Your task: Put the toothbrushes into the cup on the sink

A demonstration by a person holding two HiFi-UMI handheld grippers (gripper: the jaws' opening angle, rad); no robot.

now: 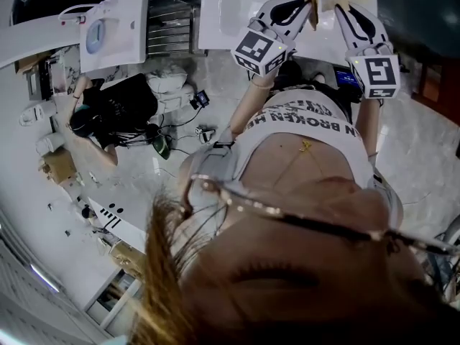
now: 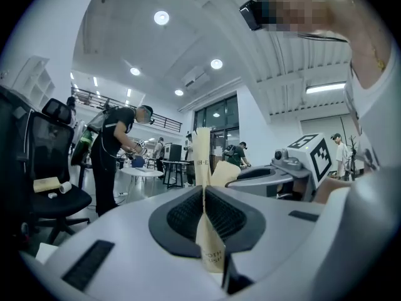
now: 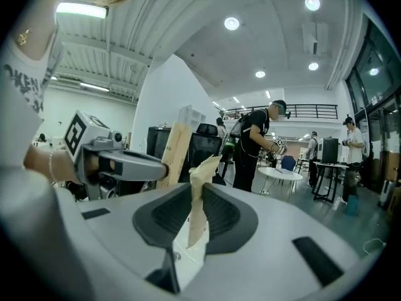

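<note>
Packet (image 2: 210,248) print: "OTH" over "USH"

Bright ceiling lights (image 2: 161,17), heavy fisheye warp, dark corners

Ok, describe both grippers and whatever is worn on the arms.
The left gripper and the right gripper are pale grey-white moulded shells with black ribbed pads lining the jaws. Each carries a white cube printed with black square markers. The forearms are uncovered, and the person wears a white T-shirt with dark lettering.
</note>
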